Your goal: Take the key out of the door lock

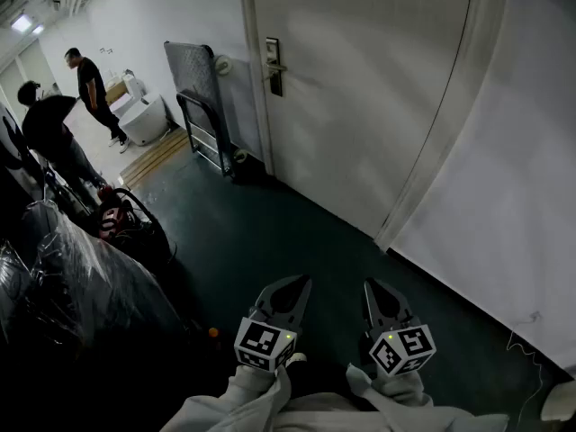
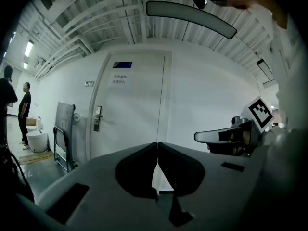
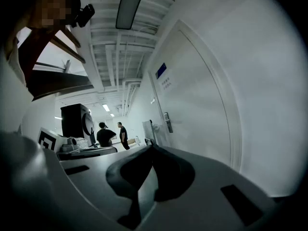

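Overhead, head view:
- left gripper [image 1: 297, 286] and right gripper [image 1: 376, 291], side by side at the near edge, each with a marker cube, held by white sleeves [image 1: 270, 403]. Both point toward the far wall above a dark green floor [image 1: 270, 232].
- White door [image 1: 360, 79], closed, at far centre. Its lock plate with lever handle [image 1: 274, 66] sits at the door's left edge, well apart from both grippers.
- Key: too small to make out at the lock.
- Folded trolley [image 1: 202, 106], upright against the wall just left of the door.
- Two people [image 1: 90, 88] at far left beside a white tub [image 1: 144, 120].
- Plastic-wrapped goods [image 1: 72, 286] along the near left.

Left gripper view:
- Jaws together, the tips meeting in one thin seam with nothing between them.
- Door straight ahead and far off, with a blue sign [image 2: 122, 65] near its top and the lock plate at its left edge.
- Trolley left of the door, with the people at the far left.
- Right gripper at the right side, its jaws pointing left.

Right gripper view:
- Jaws together and empty.
- Door at the right, seen at a slant, with the lock plate far along it.
- Trolley and the two people beyond.
- Left gripper's marker cube at the left edge.
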The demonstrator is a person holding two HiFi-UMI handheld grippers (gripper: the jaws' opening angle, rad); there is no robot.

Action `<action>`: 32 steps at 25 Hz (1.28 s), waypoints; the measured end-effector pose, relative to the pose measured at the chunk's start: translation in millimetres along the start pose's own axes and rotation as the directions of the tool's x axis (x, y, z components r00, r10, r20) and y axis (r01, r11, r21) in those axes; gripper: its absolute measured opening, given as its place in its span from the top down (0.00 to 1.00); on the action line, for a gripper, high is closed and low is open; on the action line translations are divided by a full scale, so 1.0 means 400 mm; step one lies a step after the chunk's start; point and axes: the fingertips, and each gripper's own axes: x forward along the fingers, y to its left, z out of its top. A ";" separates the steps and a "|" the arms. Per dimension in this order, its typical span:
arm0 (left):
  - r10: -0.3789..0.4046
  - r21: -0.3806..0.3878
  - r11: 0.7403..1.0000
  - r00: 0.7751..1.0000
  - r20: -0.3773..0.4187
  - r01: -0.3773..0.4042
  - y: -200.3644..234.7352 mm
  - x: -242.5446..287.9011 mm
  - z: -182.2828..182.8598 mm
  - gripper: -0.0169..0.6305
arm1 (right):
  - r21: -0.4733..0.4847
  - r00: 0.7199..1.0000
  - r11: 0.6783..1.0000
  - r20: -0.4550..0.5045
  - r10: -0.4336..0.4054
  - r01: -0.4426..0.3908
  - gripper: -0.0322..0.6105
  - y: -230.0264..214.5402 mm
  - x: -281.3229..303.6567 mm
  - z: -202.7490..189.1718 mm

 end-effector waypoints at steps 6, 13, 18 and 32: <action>0.000 -0.009 1.000 1.000 0.002 0.000 0.005 0.000 -0.002 0.95 | 0.006 1.000 1.000 -0.011 0.000 0.000 0.87 0.001 0.009 -0.012; 0.004 -0.012 1.000 1.000 0.001 -0.004 0.021 -0.002 -0.004 0.95 | 0.011 1.000 1.000 -0.018 -0.017 0.017 0.87 -0.001 0.016 -0.015; 0.001 -0.012 1.000 1.000 0.001 -0.001 0.042 -0.010 -0.006 0.95 | 0.011 1.000 1.000 -0.018 -0.021 0.021 0.87 0.011 0.037 -0.017; 0.004 -0.026 1.000 1.000 -0.008 -0.004 0.162 -0.070 -0.030 0.95 | 0.033 0.999 0.999 -0.044 -0.020 0.021 0.87 0.101 0.131 -0.067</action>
